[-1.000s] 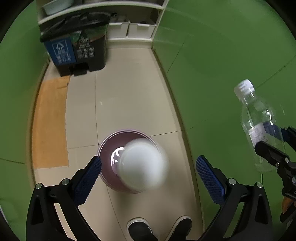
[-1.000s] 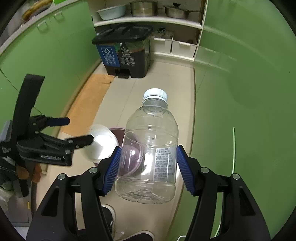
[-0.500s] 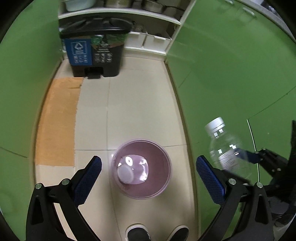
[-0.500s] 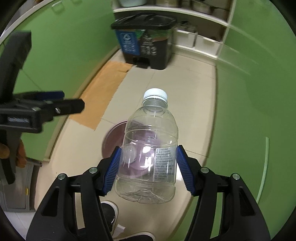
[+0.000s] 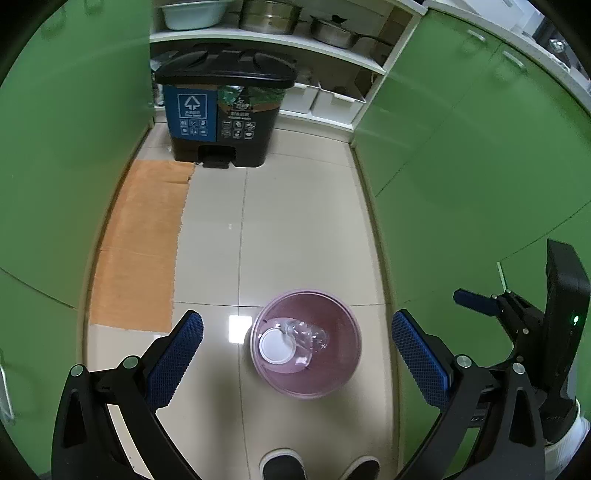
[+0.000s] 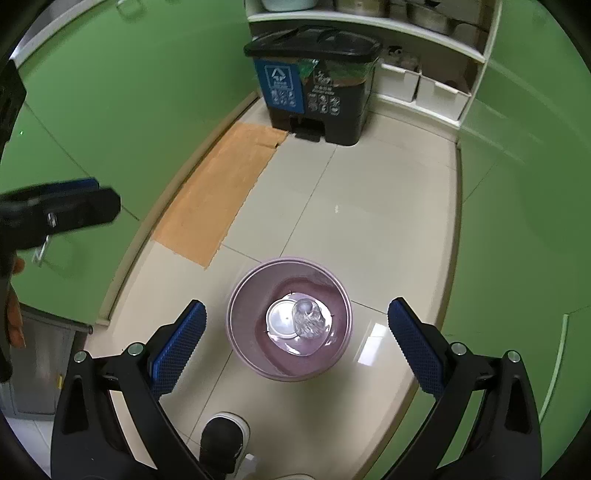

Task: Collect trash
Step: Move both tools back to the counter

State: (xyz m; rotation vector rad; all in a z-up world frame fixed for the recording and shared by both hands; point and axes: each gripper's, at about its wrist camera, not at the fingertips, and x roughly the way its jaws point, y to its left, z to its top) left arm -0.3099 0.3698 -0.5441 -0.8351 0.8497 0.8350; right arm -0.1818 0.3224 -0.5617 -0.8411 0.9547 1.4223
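Observation:
A pink round waste bin (image 5: 341,384) stands on the tiled floor below both grippers; it also shows in the right wrist view (image 6: 243,350). Inside it lie a white paper cup (image 5: 275,345) and a clear plastic bottle (image 5: 308,336); in the right wrist view the cup (image 6: 280,319) and the bottle (image 6: 308,319) lie side by side. My left gripper (image 5: 295,360) is open and empty above the bin. My right gripper (image 6: 295,345) is open and empty above the bin; it also shows at the right of the left wrist view (image 5: 480,301).
A black two-compartment pedal bin (image 5: 223,110) stands at the far end under white shelves with pots (image 5: 332,31). An orange mat (image 5: 142,240) lies along the left. Green cabinets (image 5: 461,184) line both sides. My shoes (image 5: 284,465) are at the bottom edge.
The cup dropped from my left gripper into the pink bin. My right gripper opened and the bottle fell into the bin beside the cup. Both grippers are now empty.

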